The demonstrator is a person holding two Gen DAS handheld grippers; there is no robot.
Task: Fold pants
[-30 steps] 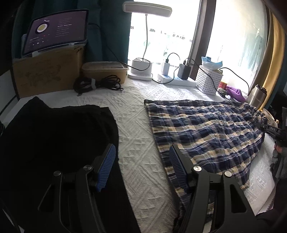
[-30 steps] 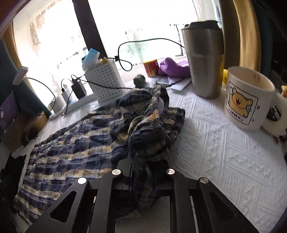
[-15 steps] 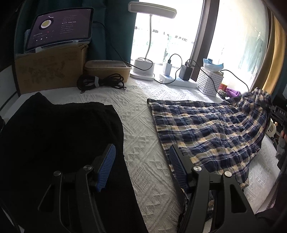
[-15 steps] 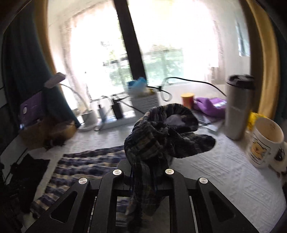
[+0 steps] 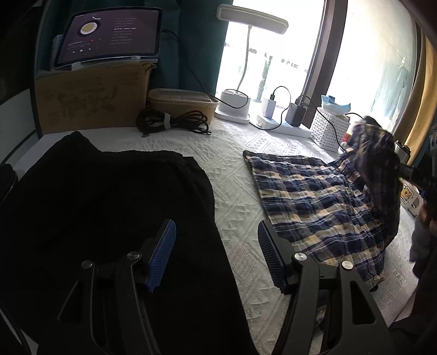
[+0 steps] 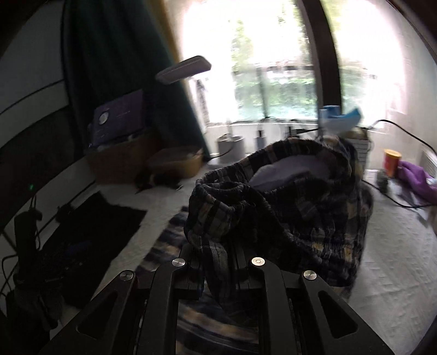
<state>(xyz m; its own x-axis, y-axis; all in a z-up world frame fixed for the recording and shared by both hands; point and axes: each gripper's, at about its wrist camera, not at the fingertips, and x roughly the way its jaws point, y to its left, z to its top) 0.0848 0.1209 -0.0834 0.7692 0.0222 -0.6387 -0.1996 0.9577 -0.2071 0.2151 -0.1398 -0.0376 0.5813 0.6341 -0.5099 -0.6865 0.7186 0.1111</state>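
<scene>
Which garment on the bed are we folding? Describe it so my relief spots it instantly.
On the white bedspread below the window, two garments lie side by side. Ours is the plaid pants, nearer the window, one end lifted by the right gripper; the black garment is plain.

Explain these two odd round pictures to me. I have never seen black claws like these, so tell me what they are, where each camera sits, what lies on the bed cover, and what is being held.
No robot here: a person holds a two-finger claw in each hand, and each claw carries a wide-angle camera looking along its fingers. That explains the round, bent pictures.

The left view shows the left claw open and holding nothing, above the white bed cover, between black pants and plaid pants.

The right view shows the right claw shut on the plaid pants' waistband, lifted off the cover; the legs lie below. The picture is blurred.

Along the window stand a lamp, chargers and a white basket.
</scene>
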